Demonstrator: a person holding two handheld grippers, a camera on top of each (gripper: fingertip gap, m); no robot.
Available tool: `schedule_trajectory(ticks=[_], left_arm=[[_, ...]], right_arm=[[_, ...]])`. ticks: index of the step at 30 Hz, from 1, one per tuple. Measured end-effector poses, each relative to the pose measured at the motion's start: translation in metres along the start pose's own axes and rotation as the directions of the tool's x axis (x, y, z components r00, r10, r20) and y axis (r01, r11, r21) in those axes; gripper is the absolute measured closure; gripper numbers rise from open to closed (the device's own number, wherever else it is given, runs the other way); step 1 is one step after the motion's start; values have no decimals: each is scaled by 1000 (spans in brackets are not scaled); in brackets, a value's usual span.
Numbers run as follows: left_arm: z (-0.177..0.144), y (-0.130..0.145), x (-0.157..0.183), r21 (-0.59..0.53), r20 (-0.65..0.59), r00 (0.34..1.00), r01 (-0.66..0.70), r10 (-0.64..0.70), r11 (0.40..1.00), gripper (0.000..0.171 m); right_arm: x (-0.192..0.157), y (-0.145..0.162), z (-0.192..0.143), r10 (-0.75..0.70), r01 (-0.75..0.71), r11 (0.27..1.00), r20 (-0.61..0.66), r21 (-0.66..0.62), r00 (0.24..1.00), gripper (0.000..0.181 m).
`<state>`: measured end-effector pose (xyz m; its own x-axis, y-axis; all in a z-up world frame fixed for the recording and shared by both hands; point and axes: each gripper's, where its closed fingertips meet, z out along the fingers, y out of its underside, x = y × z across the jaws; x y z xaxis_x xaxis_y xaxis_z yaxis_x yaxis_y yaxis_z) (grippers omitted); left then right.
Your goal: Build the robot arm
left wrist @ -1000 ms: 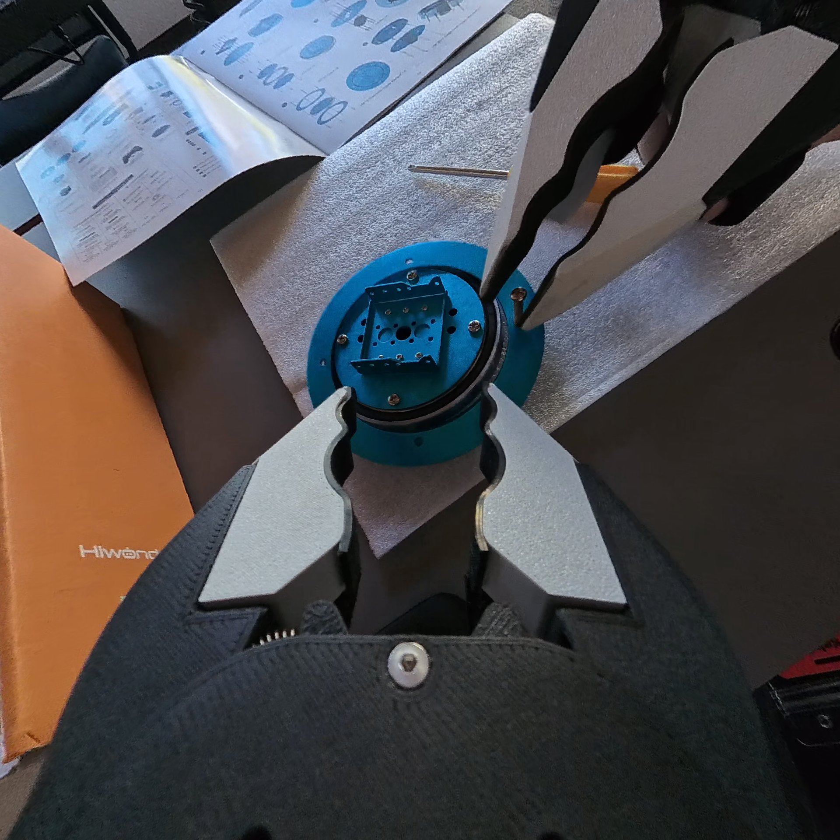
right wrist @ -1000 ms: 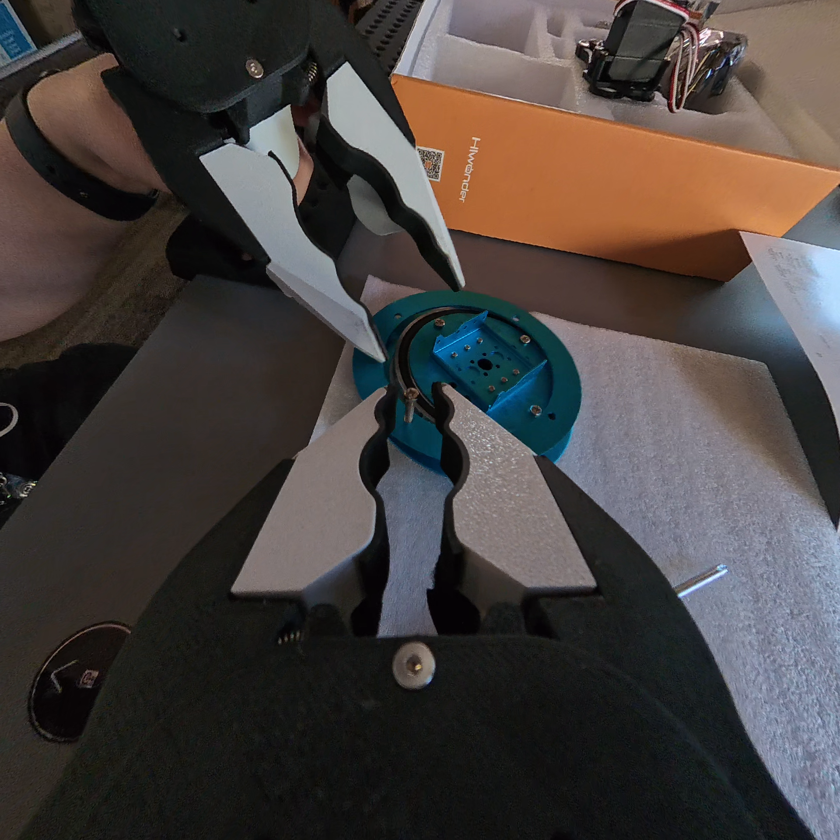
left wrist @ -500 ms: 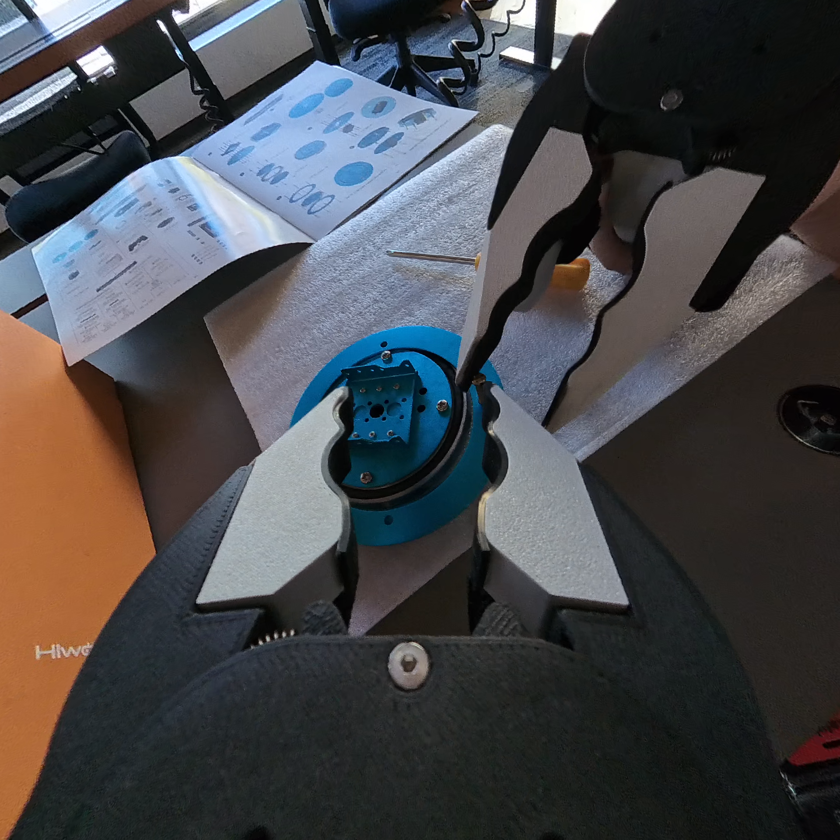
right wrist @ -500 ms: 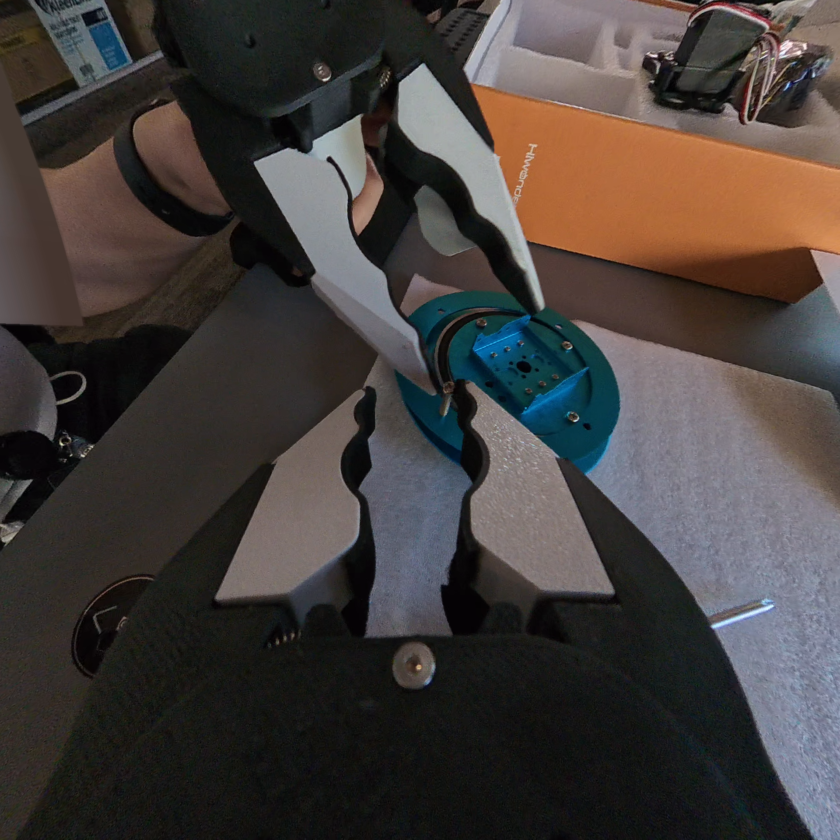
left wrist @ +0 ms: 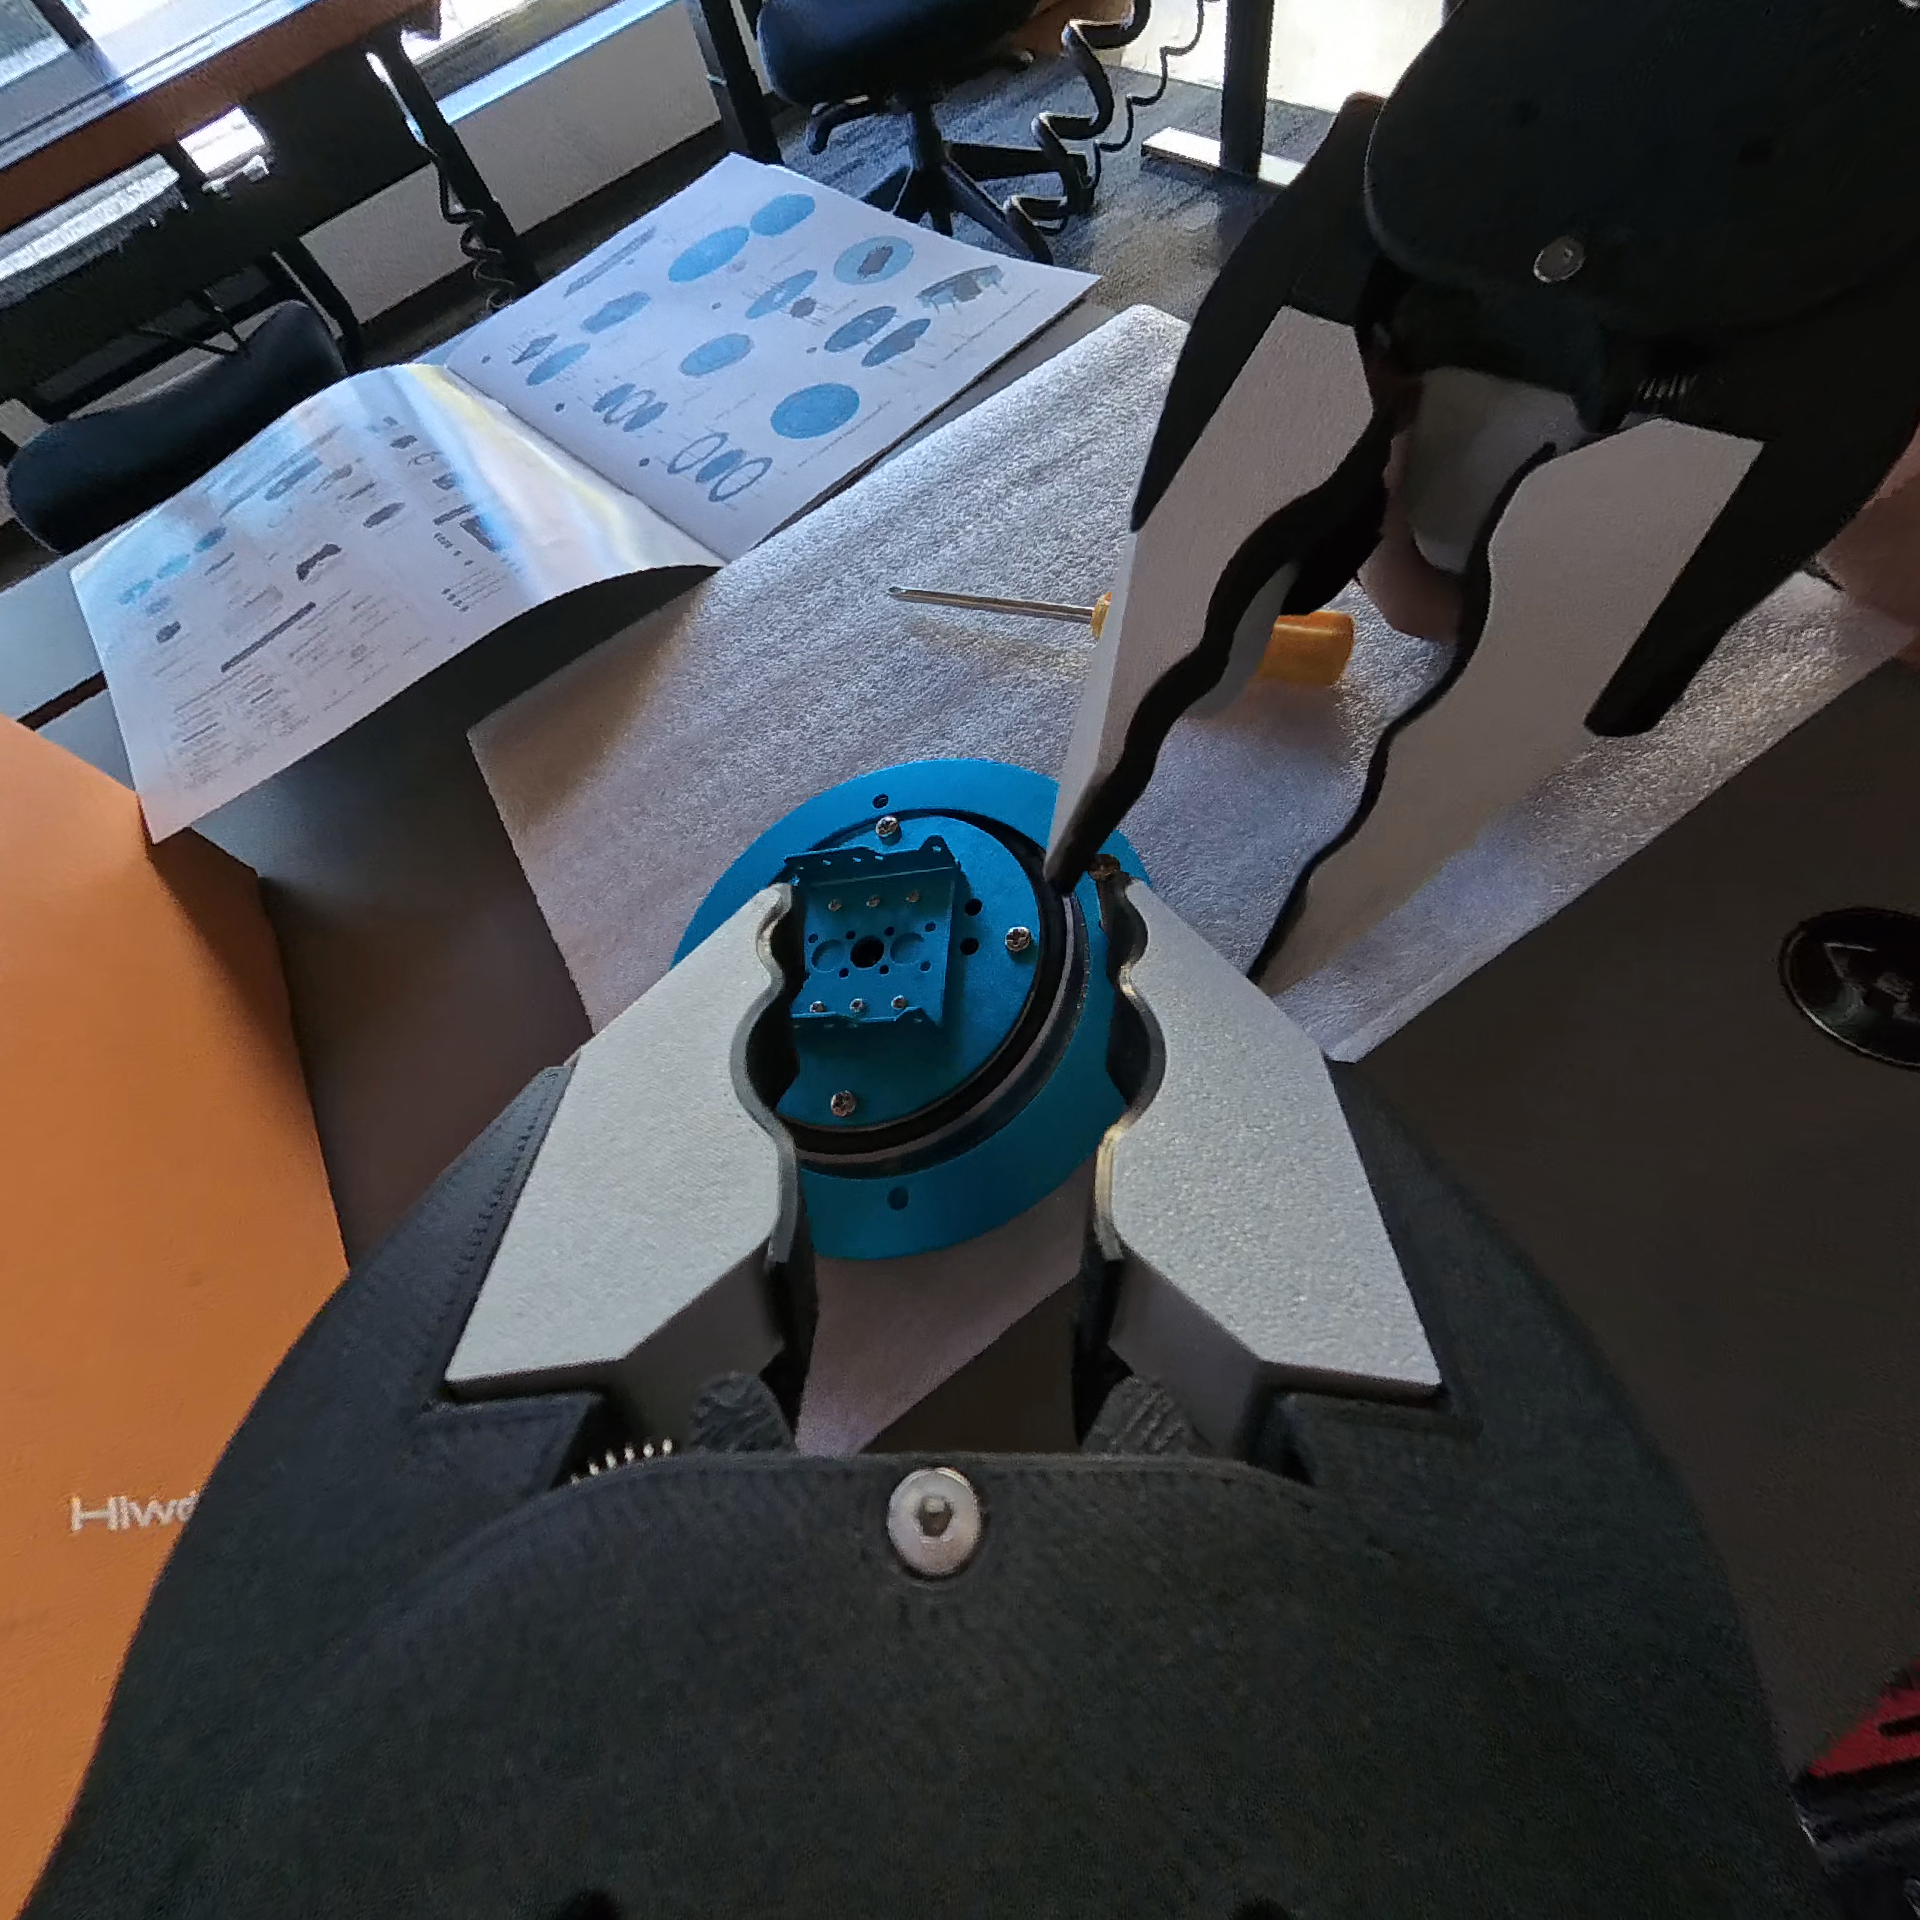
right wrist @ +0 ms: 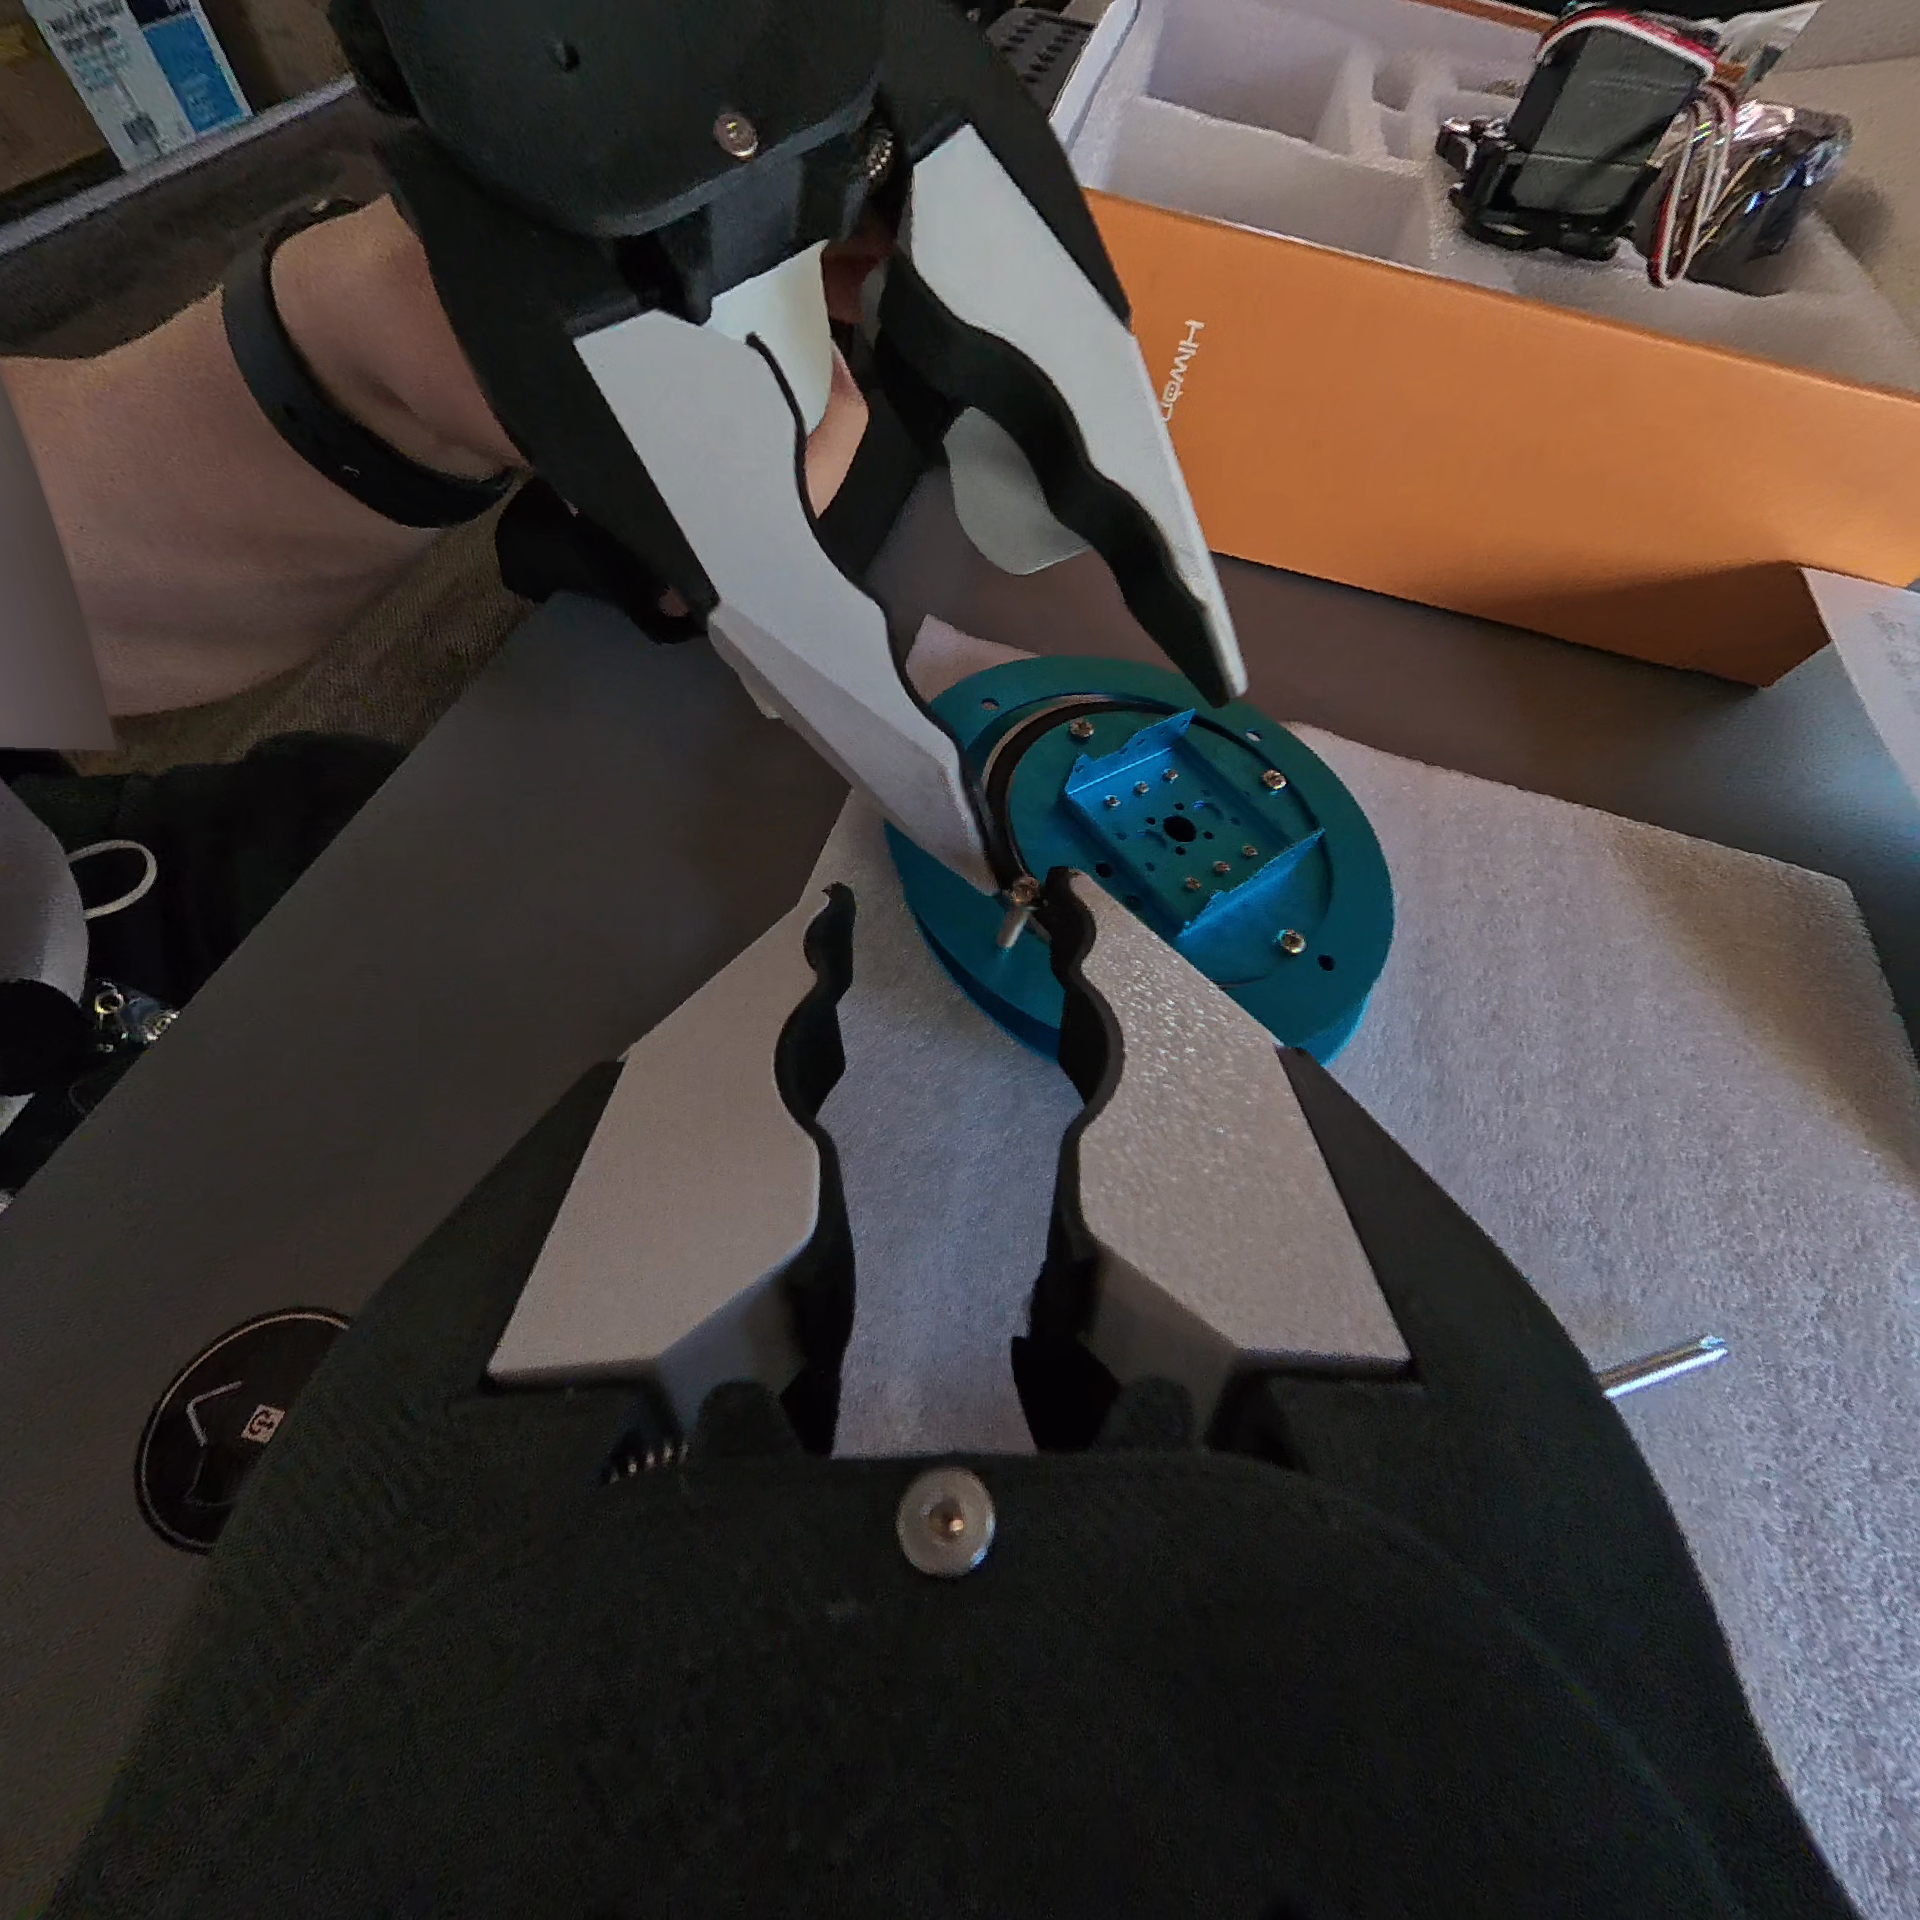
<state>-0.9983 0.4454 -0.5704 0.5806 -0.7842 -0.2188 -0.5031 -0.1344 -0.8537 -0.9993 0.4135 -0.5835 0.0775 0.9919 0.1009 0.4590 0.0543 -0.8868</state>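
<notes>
A grey table [left wrist: 1662,1143] carries a white foam sheet [left wrist: 831,665]. Beside the sheet stand an orange box [right wrist: 1455,436] with white foam compartments and an open illustrated booklet [left wrist: 520,457]. On the near part of the sheet lies a blue round plate assembly [left wrist: 935,1216] with a black ring, and a small blue perforated bracket [left wrist: 873,945] is screwed to its middle. The left gripper [left wrist: 951,904] hangs over this plate with its jaws wide apart, one finger over each side of the ring, gripping nothing. The right gripper [right wrist: 951,888] is also spread and empty, and it comes in from the opposite side. A yellow-handled screwdriver [left wrist: 1288,644] lies on the foam behind it, well apart from both tools. A small screw [right wrist: 1013,914] stands tilted at the plate's rim. It is inside the right gripper's gap, just beside one fingertip, and one left fingertip is right at its head. I cannot tell whether either tip touches it.
</notes>
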Motion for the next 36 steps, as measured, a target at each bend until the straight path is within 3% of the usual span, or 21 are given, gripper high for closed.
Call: schedule_trajectory(ticks=[5,12,19,36], left_arm=[[-2,7,-9,-26,38,999,0,1,1000,116],[0,-5,4,20,-31,999,21,-20,1000,112],[-1,6,-8,-18,24,1000,17,-17,1000,111],[2,2,1,-17,-4,1000,-9,9,1000,107]], right_arm=[[-1,0,-7,9,-9,1000,-7,18,1000,147],[-1,0,-1,0,0,1000,-9,7,1000,143],[-1,2,-10,9,-9,1000,-25,11,1000,144],[-1,-6,-5,-16,17,999,-25,28,1000,137]])
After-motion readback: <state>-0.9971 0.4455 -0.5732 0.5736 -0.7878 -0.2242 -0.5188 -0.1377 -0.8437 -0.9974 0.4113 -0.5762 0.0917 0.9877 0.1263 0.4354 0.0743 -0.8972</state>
